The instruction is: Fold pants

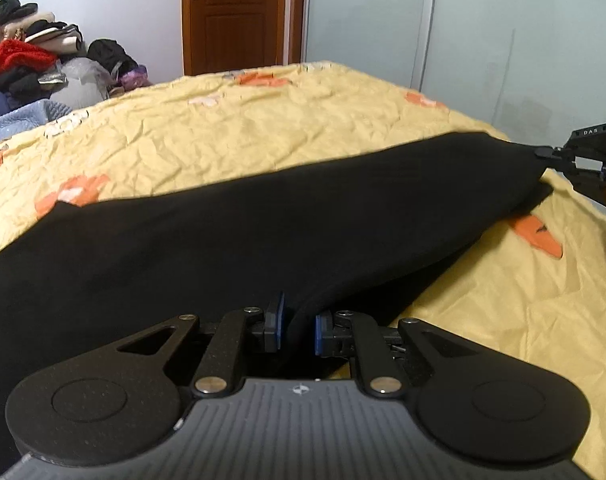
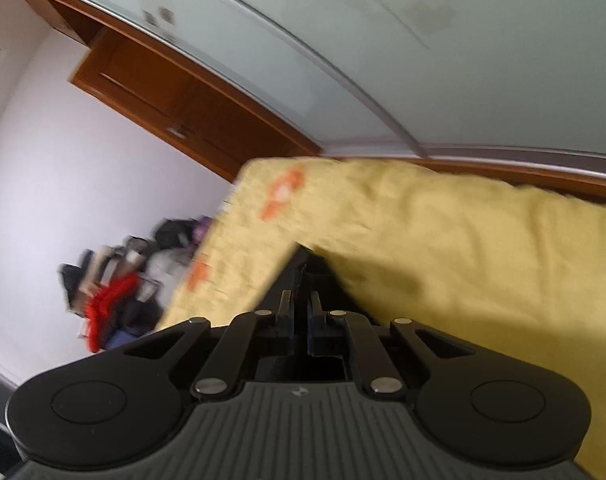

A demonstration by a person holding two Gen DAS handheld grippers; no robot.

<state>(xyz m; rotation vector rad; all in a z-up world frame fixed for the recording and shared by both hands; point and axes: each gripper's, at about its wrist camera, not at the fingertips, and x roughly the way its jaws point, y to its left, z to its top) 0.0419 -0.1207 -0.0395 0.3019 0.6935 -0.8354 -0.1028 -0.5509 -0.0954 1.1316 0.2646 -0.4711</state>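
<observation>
The black pants (image 1: 231, 236) are stretched across the yellow bedspread (image 1: 239, 140), lifted along their near edge. My left gripper (image 1: 298, 326) is shut on a fold of the pants at the bottom of the left wrist view. My right gripper (image 1: 543, 153) shows at the far right of that view, shut on the other end of the pants. In the blurred, tilted right wrist view, my right gripper (image 2: 301, 306) is shut on a thin edge of the black pants (image 2: 303, 264) above the bedspread (image 2: 443, 240).
A pile of clothes (image 1: 27, 56) lies beyond the bed's far left corner; it also shows in the right wrist view (image 2: 115, 292). A wooden door (image 1: 235, 12) and a frosted sliding wardrobe (image 1: 463, 28) stand behind the bed.
</observation>
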